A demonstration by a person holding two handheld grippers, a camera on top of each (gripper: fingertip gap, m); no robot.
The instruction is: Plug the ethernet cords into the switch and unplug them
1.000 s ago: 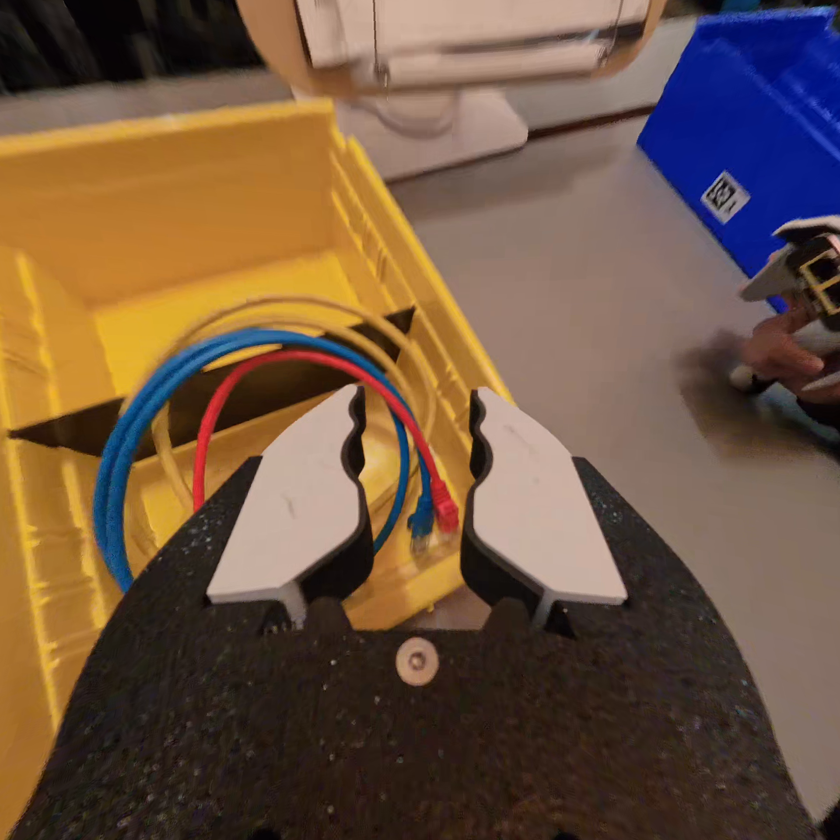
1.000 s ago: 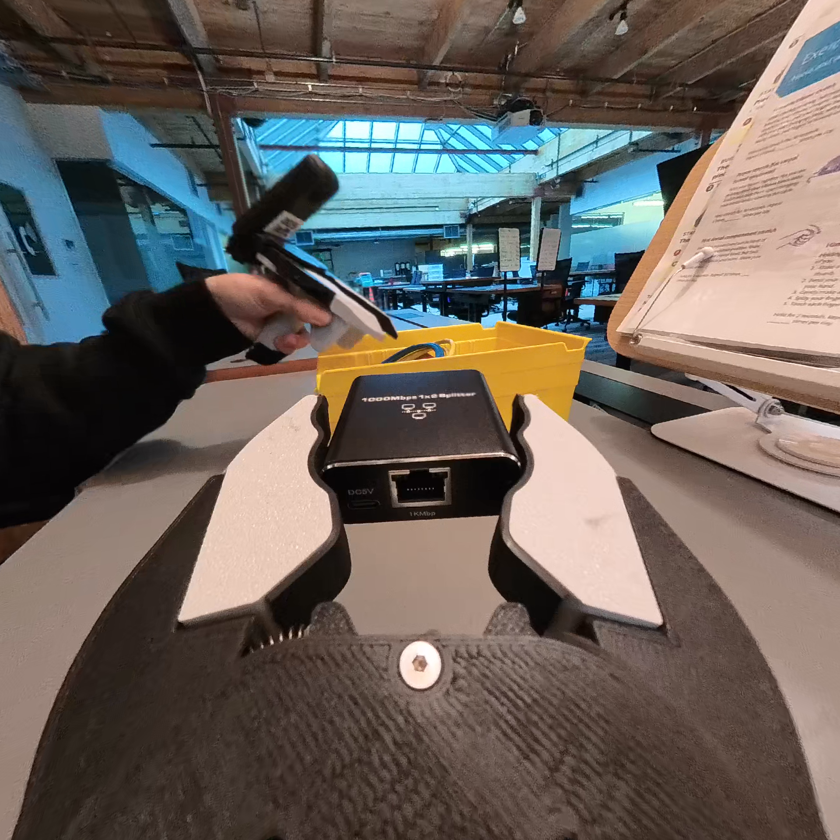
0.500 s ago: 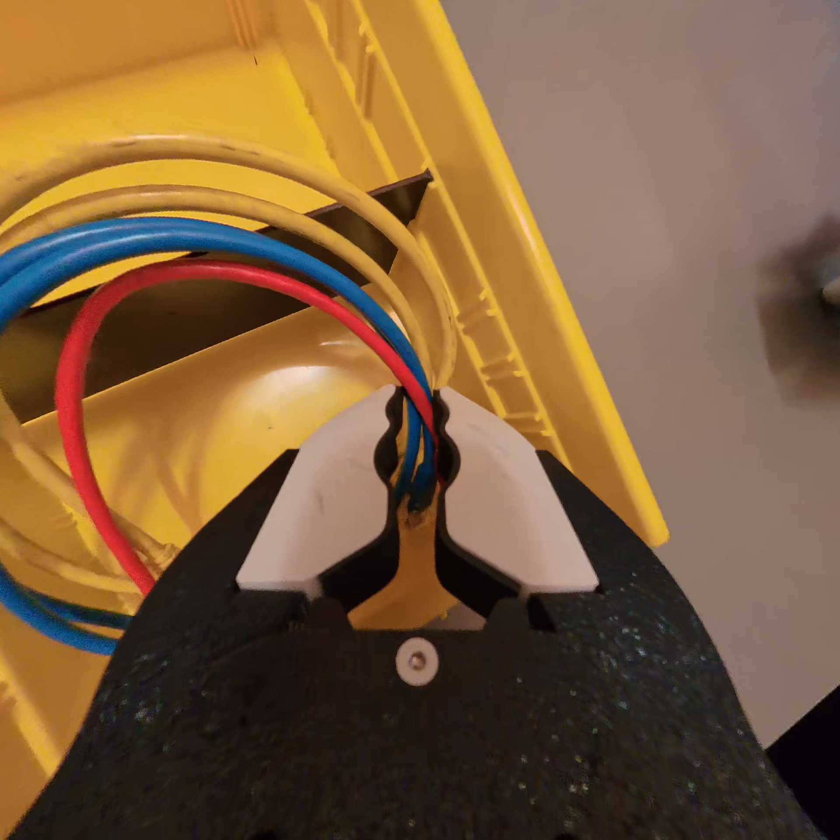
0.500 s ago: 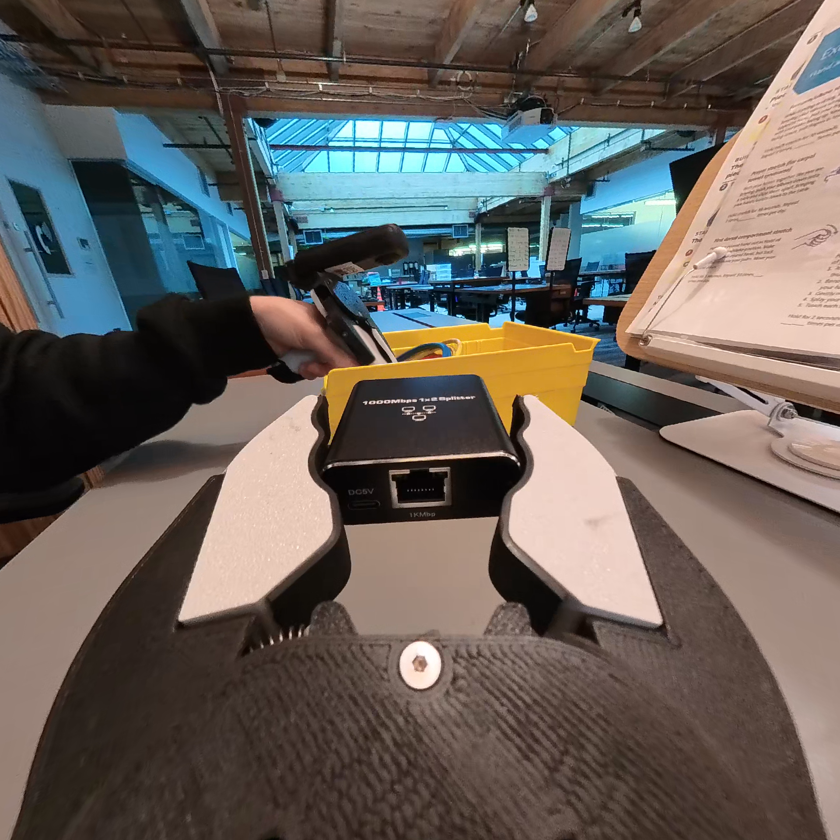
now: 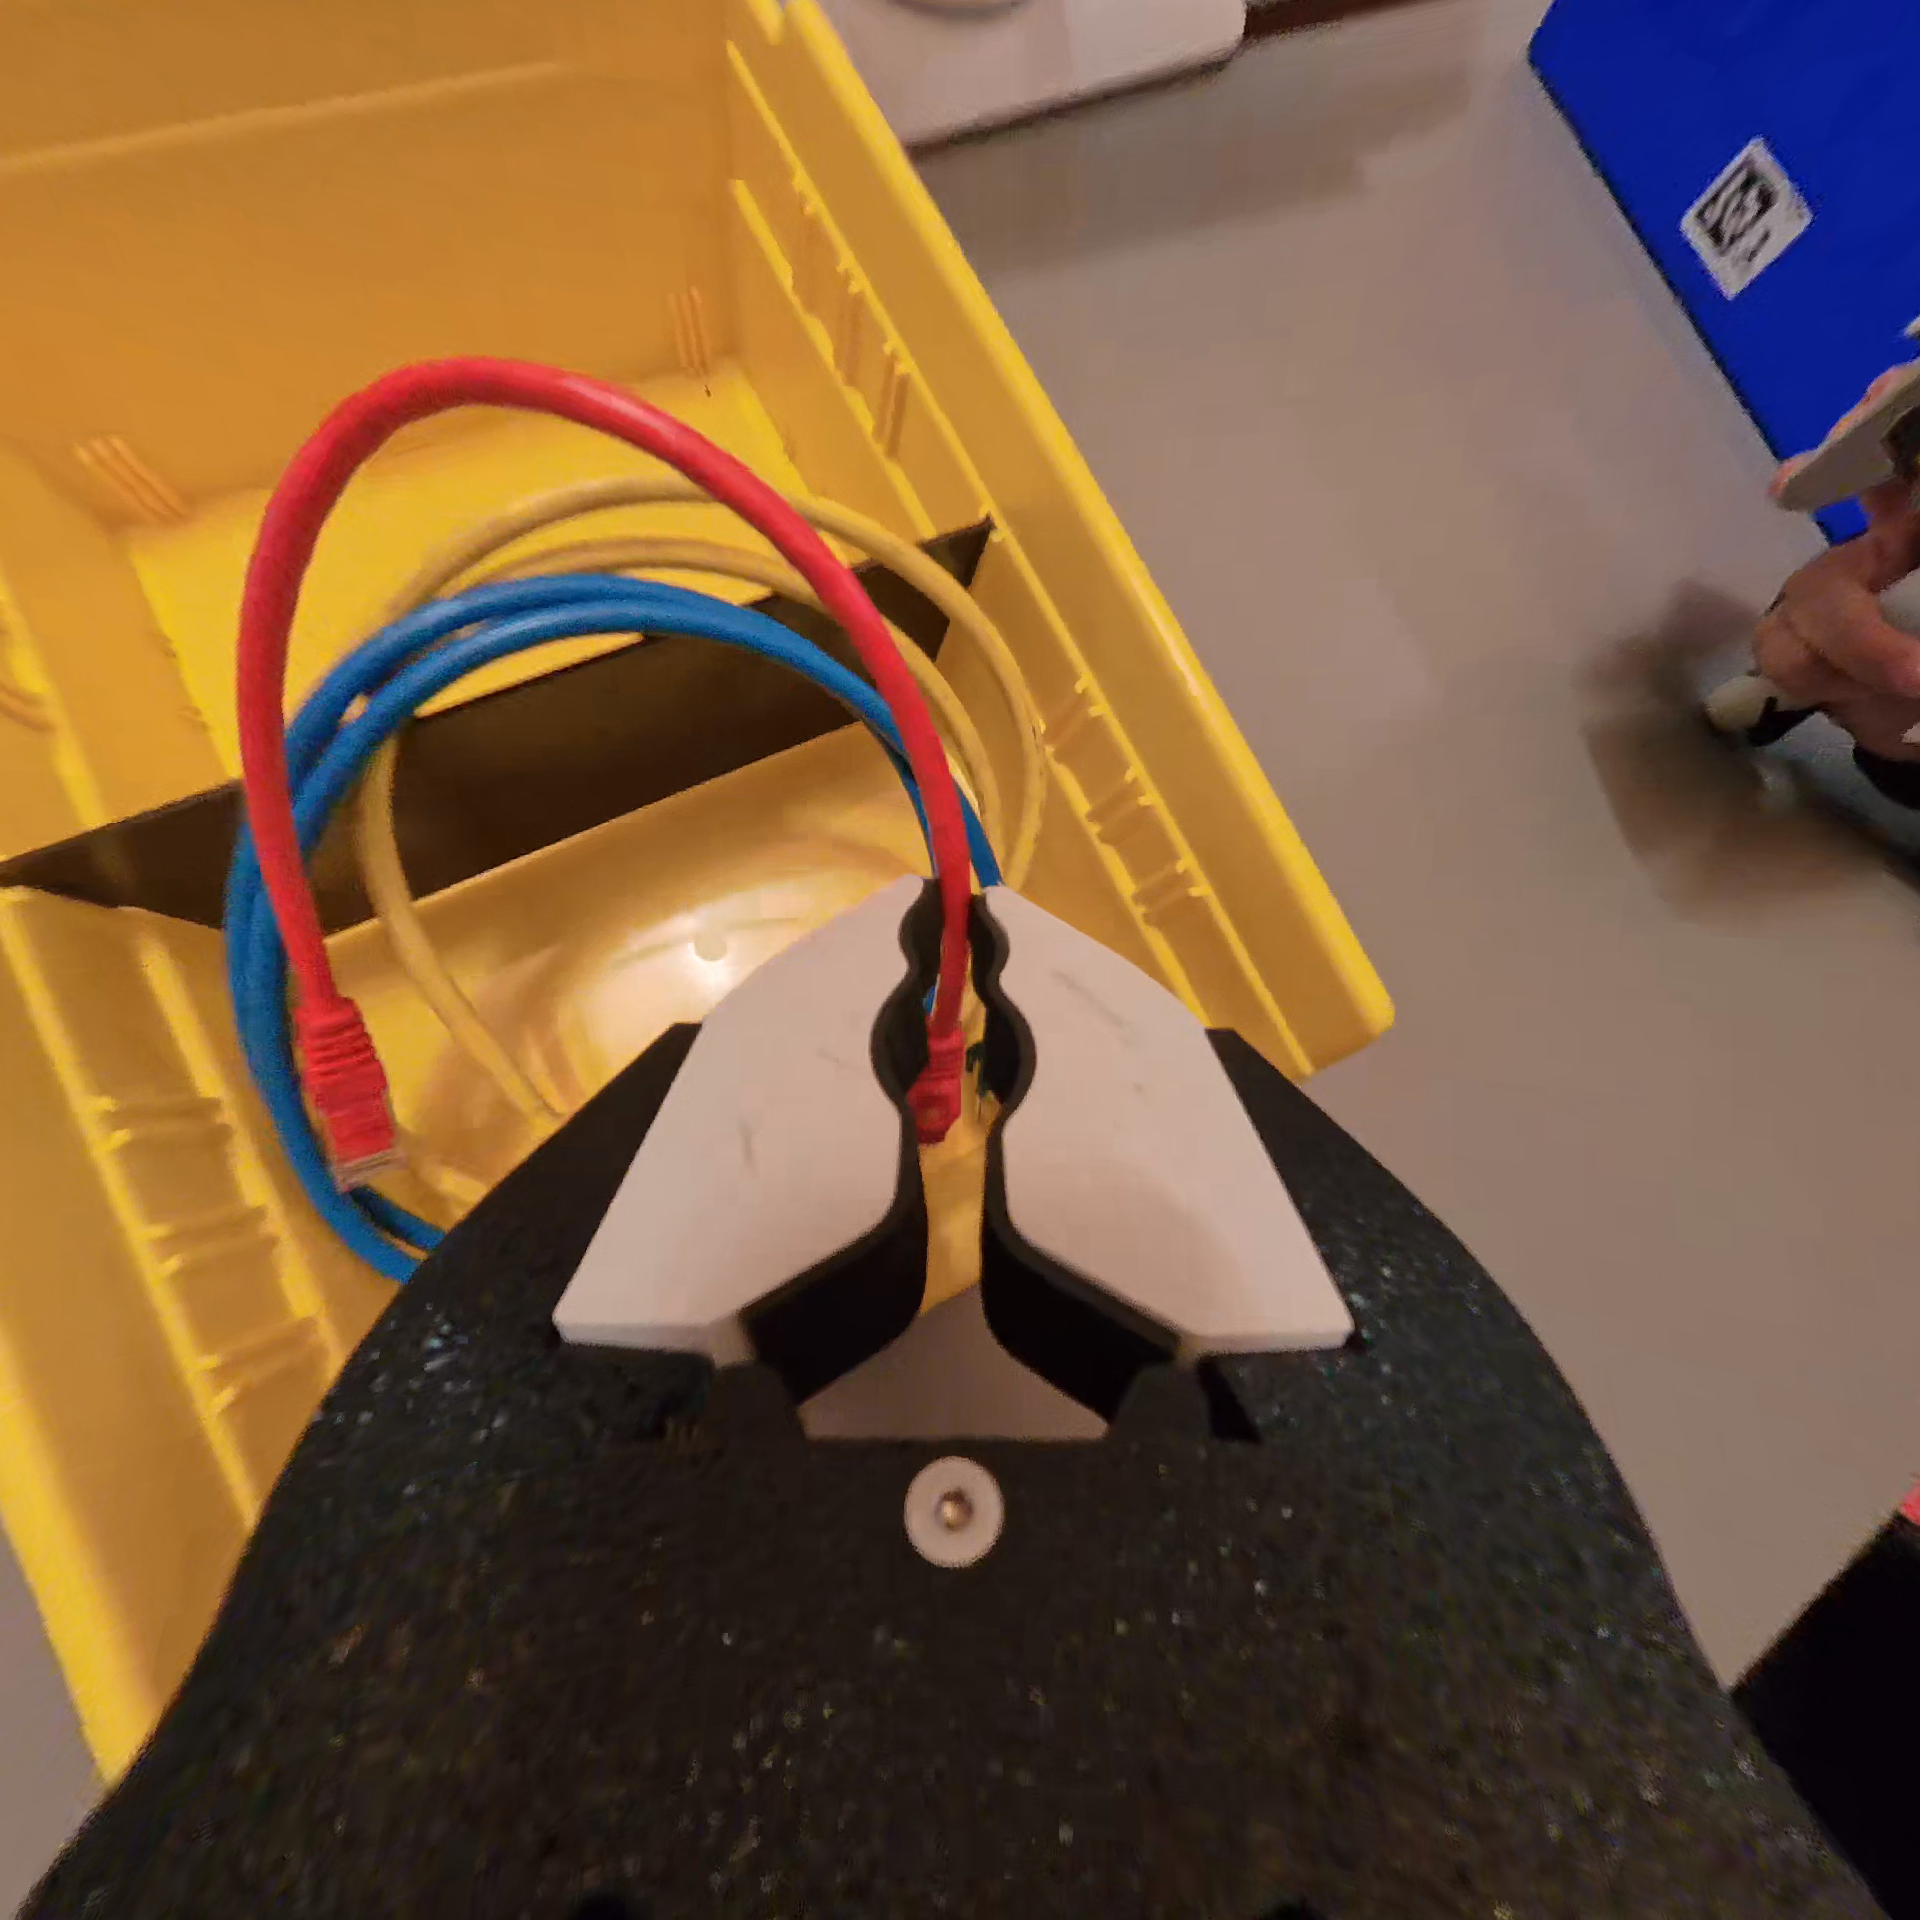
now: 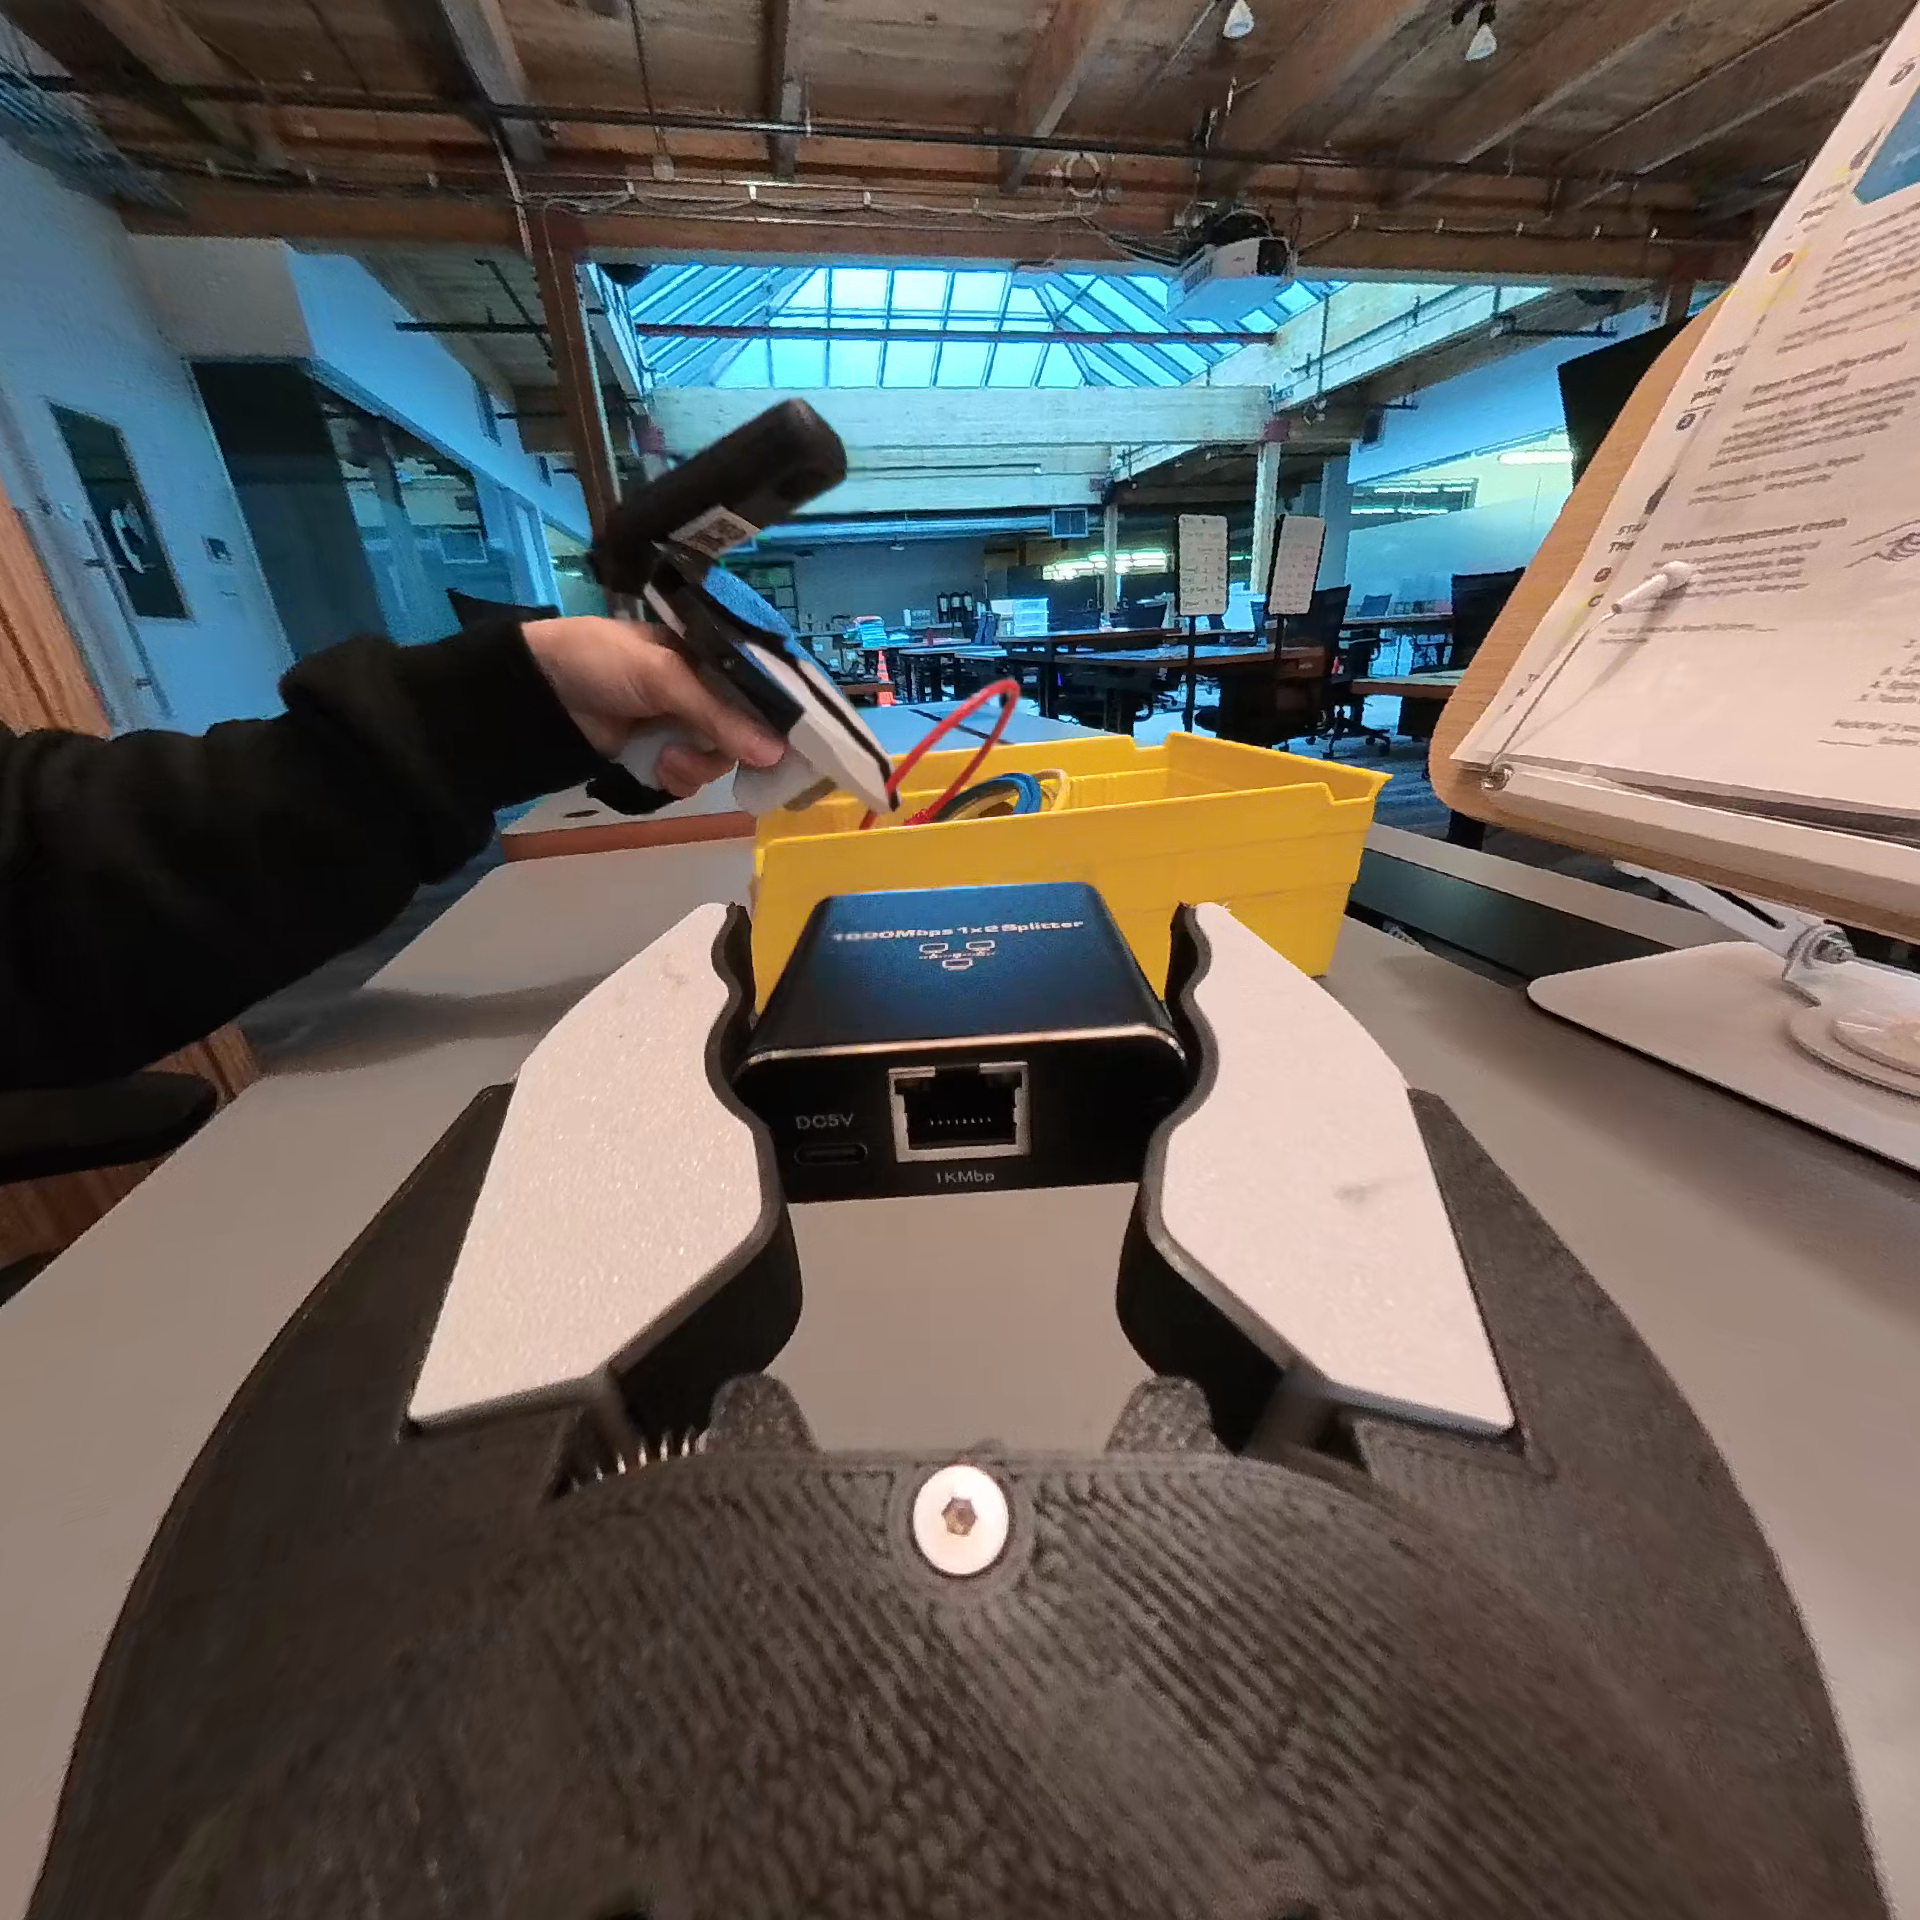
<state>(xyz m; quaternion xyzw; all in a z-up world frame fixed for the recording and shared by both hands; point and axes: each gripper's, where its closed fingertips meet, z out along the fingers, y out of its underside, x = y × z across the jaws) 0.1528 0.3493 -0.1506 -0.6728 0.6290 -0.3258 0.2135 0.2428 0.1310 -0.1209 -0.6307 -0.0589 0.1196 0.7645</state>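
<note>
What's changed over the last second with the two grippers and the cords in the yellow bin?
The left gripper dropped into the yellow bin, shut on the red cord near its plug, and has lifted its loop above the blue cord. The right gripper stays clamped on the switch.

Red cord [image 5: 582, 416]; blue cord [image 5: 272, 883]; pale yellow cord [image 5: 997, 686]; bright yellow bin [image 5: 1091, 582]; deep blue bin [image 5: 1704, 125] with a black-and-white patterned sticker [image 5: 1745, 218]; glossy black switch [image 6: 961, 997]; grey table [image 5: 1455, 727]; speckled black grippers with white fingers [image 5: 790, 1122]
</note>
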